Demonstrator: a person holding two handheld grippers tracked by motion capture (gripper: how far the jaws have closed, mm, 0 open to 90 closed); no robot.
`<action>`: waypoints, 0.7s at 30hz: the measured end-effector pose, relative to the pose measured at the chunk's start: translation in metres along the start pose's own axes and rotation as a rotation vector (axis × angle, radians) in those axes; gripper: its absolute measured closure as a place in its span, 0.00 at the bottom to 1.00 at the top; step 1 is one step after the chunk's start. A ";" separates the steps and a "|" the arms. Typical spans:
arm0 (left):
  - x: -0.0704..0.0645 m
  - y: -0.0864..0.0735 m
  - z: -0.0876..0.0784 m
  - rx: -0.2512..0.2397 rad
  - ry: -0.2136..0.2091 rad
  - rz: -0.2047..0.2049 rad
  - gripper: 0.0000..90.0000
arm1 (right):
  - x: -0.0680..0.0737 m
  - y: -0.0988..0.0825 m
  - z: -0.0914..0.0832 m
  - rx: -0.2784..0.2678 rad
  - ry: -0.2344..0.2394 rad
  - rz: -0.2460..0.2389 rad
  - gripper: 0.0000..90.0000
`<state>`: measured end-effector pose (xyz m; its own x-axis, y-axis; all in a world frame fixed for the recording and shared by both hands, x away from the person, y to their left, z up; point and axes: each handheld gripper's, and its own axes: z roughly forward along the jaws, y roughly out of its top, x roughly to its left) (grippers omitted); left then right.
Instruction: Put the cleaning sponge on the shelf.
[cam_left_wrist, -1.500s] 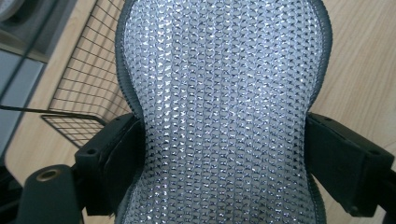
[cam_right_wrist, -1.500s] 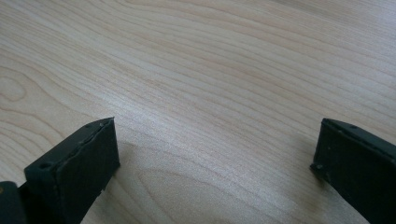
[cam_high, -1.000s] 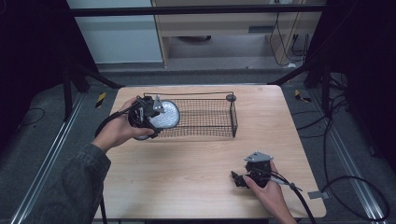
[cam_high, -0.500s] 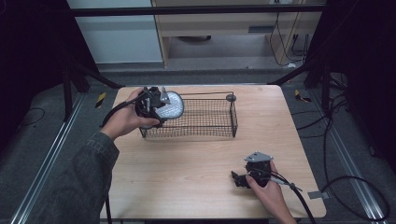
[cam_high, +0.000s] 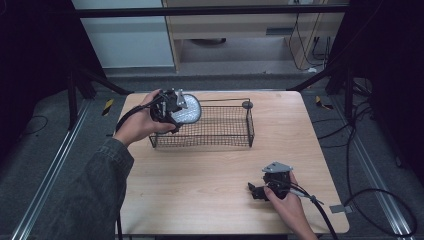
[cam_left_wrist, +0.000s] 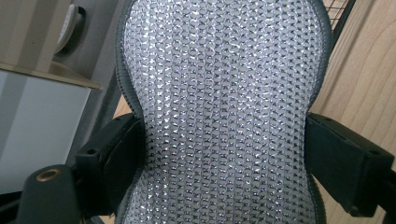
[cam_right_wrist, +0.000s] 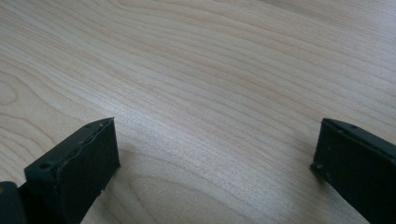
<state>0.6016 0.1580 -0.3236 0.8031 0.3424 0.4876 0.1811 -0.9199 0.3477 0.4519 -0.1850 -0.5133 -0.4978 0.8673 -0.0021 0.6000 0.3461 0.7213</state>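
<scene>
Since a second ago the left gripper (cam_high: 172, 106) has carried its load up and away from the person, from the near-left corner of the wire basket (cam_high: 235, 135) to a spot over the basket's far-left corner, while the right gripper (cam_high: 263, 189) has stayed put near the front right of the worktop (cam_high: 200, 190). What the left one holds is a silvery, sparkly mesh pad with a dark edge, waisted like an insole (cam_left_wrist: 224, 112); from the high view it shows as a pale oval (cam_high: 187, 111) poised over the basket's left end, above the rim rather than down inside. In the left gripper view the two black jaws press on the pad's narrow waist from both sides, closed firmly on it, with the pad standing out ahead of them. To my eye this is the carrying step of putting the pad into the basket, nearly done: what's left calls for bringing it a little further over the open mesh floor, lowering it between the wire walls without catching the rim, then letting the jaws part. The right gripper rests low on the bare wood, its jaws spread wide with nothing between them, well apart from the basket.
</scene>
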 end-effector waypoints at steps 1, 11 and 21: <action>0.000 0.000 0.001 -0.005 0.003 0.001 0.16 | 0.000 0.000 0.000 0.000 0.000 0.000 0.00; 0.003 0.001 0.009 -0.010 0.050 0.023 0.16 | -0.001 0.000 0.000 0.000 -0.002 0.000 0.00; 0.004 -0.007 0.025 0.007 0.025 0.023 0.16 | -0.001 0.000 0.000 0.000 -0.001 0.001 0.00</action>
<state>0.6176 0.1606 -0.3442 0.7929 0.3261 0.5148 0.1669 -0.9287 0.3312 0.4524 -0.1853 -0.5132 -0.4966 0.8680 -0.0024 0.6005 0.3455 0.7211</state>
